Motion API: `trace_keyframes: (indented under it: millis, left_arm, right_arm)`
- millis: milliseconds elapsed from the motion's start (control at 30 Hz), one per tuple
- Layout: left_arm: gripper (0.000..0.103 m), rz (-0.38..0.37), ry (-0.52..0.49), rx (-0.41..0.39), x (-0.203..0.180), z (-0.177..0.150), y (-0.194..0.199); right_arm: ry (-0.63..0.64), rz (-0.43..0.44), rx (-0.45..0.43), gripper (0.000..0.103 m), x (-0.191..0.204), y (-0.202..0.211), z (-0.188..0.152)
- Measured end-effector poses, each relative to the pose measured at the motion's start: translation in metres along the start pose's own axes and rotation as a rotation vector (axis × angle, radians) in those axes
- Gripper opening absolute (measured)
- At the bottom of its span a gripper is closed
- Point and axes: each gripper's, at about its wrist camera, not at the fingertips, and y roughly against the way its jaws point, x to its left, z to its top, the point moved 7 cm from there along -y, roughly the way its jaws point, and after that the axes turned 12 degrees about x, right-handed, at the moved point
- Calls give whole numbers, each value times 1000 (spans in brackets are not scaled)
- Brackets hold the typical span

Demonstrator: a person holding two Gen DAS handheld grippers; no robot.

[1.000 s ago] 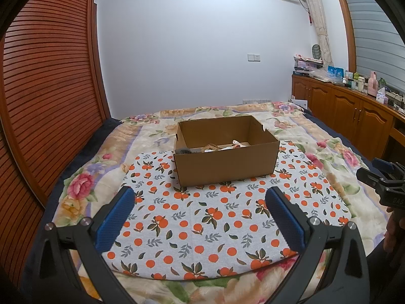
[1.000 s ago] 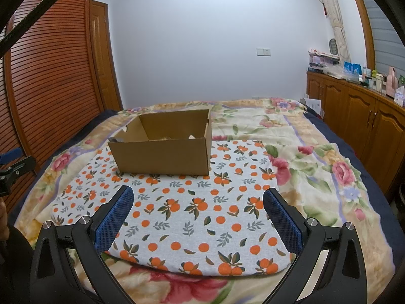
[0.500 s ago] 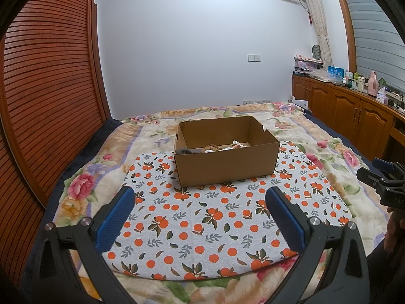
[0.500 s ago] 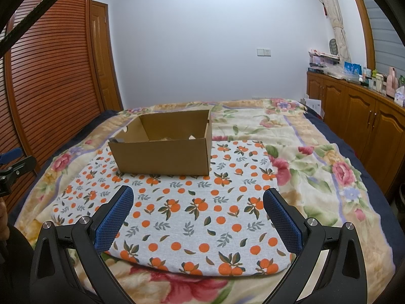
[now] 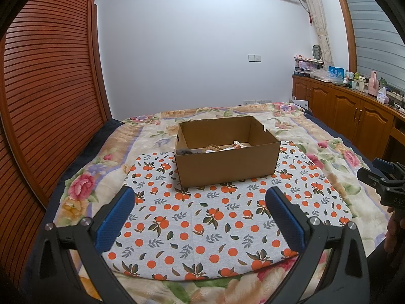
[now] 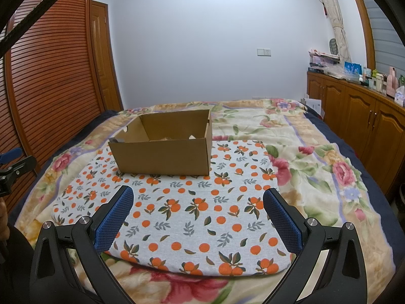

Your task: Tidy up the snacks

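Both my left gripper and right gripper gape empty; I'd pinch the light, crushable cardboard box at 12 o'clock by its stiff rim.

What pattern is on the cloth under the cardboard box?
The cloth is pale grey with oranges, orange dots and leaves, clearest in the right wrist view, beneath the cardboard box.
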Motion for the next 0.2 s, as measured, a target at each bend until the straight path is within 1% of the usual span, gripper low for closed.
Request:
trace_keyframes:
  millis: [200]
  left_arm:
    - [103,1,0,0,1,0,0]
  right_arm:
    - [-1,0,-1,103,1,-1,-1]
